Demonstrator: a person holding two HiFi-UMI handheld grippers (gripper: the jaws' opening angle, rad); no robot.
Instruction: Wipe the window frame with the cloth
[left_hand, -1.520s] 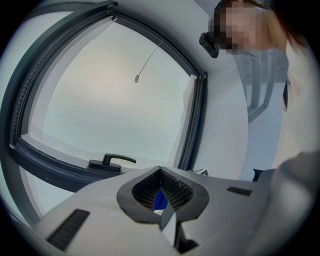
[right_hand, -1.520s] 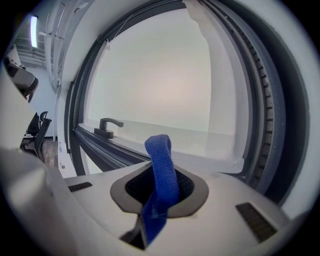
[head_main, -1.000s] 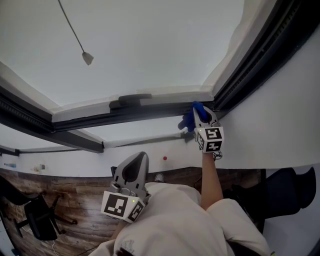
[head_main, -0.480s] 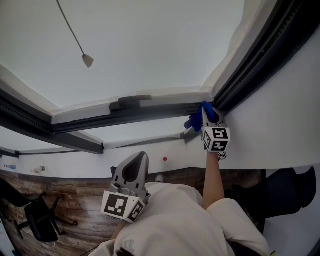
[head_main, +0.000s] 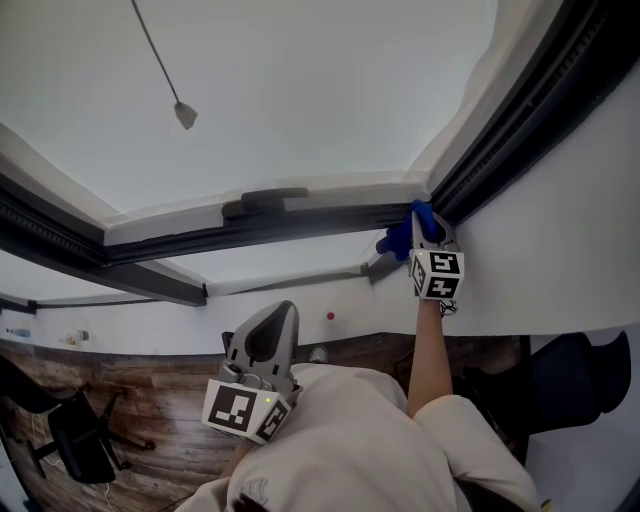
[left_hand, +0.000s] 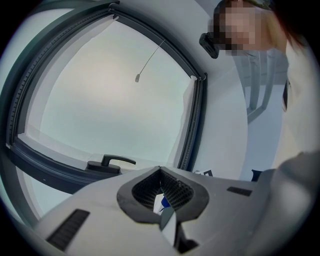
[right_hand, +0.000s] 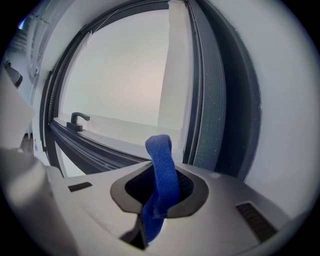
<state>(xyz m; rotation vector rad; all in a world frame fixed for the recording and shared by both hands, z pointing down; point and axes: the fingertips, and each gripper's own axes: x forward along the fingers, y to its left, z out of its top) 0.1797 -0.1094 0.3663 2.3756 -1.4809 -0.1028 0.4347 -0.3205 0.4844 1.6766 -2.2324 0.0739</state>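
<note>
Cloth (right_hand: 161, 167), lower end inside right tool (right_hand: 158, 196)

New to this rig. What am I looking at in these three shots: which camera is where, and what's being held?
There is no robot arm here. A person holds a two-jaw gripper in each hand. The head view comes from a camera on the person's head. The other two cameras ride on the grippers and look along their jaws. The cubes with square markers are part of the grippers.

The right gripper is raised to the corner of the dark grey window frame. Its jaws are shut on a blue woven cloth, which sticks up past them toward the frame. The left gripper is held low near the person's body, jaws together with nothing between them.

Also in view are a dark lever window handle on the frame and a thin cord with a small grey end piece, seen against the pane.
</note>
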